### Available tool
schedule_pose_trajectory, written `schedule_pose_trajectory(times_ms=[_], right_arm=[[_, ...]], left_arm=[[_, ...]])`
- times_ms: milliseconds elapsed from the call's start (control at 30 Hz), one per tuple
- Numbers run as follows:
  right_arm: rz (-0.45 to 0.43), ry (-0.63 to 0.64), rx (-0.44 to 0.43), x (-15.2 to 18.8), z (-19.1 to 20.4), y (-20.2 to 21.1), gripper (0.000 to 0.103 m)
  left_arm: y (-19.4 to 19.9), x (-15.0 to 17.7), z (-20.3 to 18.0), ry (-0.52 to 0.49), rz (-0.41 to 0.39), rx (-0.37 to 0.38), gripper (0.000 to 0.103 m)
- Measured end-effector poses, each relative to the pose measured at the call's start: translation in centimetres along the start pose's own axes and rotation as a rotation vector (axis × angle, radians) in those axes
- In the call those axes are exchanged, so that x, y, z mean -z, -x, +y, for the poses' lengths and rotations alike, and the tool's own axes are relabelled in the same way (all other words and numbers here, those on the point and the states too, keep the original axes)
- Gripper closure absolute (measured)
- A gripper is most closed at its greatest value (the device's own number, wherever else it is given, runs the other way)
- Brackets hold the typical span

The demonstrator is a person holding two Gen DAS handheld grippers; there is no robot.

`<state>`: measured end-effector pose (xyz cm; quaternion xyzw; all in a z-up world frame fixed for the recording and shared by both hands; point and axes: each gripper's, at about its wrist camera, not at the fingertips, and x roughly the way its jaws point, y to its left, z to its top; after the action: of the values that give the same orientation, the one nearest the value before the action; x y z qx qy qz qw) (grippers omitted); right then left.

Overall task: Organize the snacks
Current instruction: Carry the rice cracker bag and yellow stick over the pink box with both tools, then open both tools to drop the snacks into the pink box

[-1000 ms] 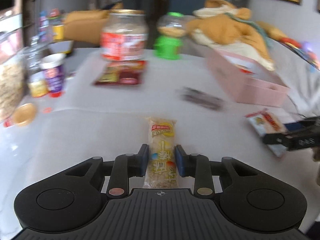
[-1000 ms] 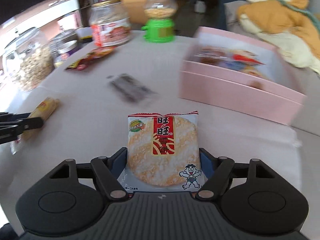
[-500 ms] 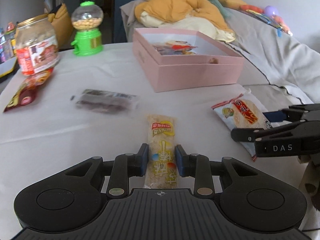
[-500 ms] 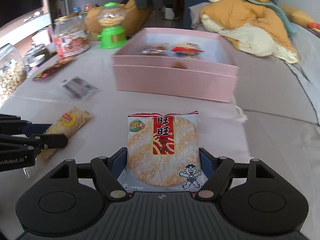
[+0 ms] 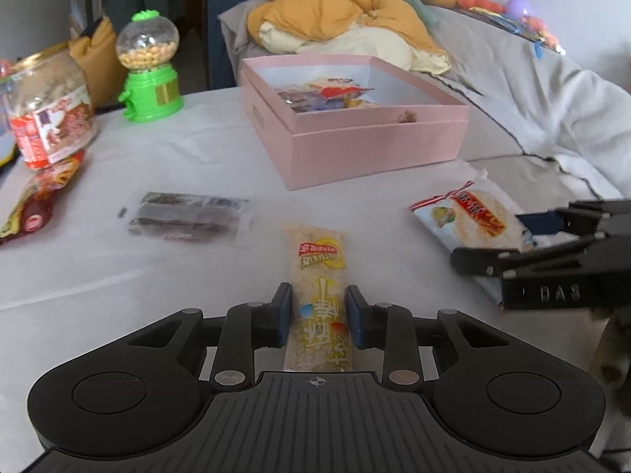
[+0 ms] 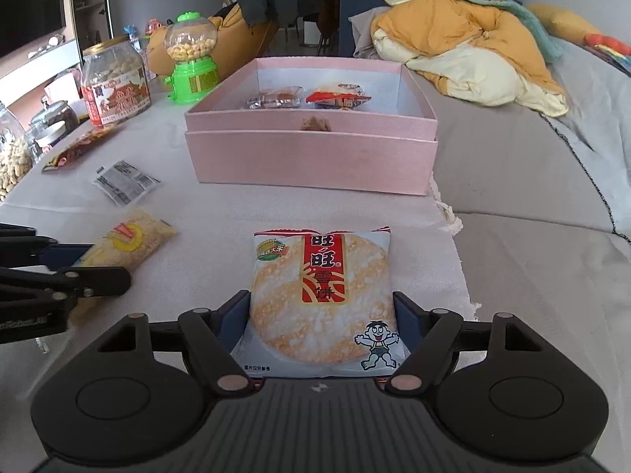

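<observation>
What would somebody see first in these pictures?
Probably the snacks clamped up front: the left gripper holds a long yellow rice-bar packet, and the right gripper holds a round white rice-cracker packet. Behind them sits the open pink cardboard box with a few snacks inside.

Both wrist cameras look low and forward across the table (image 5: 189,149) toward the pink box (image 5: 374,138), side by side; each sees the other's gripper.

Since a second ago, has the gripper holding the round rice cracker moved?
Yes. The right gripper with the rice cracker swung right to face the pink box squarely.
</observation>
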<state>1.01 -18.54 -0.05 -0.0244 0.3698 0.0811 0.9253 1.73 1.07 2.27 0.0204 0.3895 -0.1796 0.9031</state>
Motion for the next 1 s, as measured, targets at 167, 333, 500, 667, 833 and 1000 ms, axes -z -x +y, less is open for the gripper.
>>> schedule_pose_trajectory(times_ms=[167,333,500,667,833,1000], right_arm=[[-0.065,-0.004,-0.050,-1.3,-0.1,2.1,0.027],[-0.143,-0.020,-0.045,-3.1,-0.9,3.9,0.027],[-0.142,-0.032,-0.032,-3.8,-1.4,3.3,0.028],[-0.098,-0.037,-0.020,-4.0,-1.6,1.6,0.028],[-0.076,-0.041,-0.006,-4.1,-2.1,0.6,0.027],[-0.056,-0.044,-0.008,-5.2,-2.2,-0.1,0.027]], left_arm=[[-0.1,-4.9,-0.4,0.030,-0.081,0.034,0.070],[-1.1,-12.4,-2.1,-0.016,-0.238,0.039,0.070],[-7.2,-18.3,-1.9,0.083,-0.262,0.065,0.068],[-11.5,-18.4,-1.9,0.043,-0.231,-0.018,0.070],[-9.9,-16.8,0.7,0.092,-0.161,0.098,0.070],[-6.0,-12.5,5.5,0.222,-0.148,0.159,0.074]])
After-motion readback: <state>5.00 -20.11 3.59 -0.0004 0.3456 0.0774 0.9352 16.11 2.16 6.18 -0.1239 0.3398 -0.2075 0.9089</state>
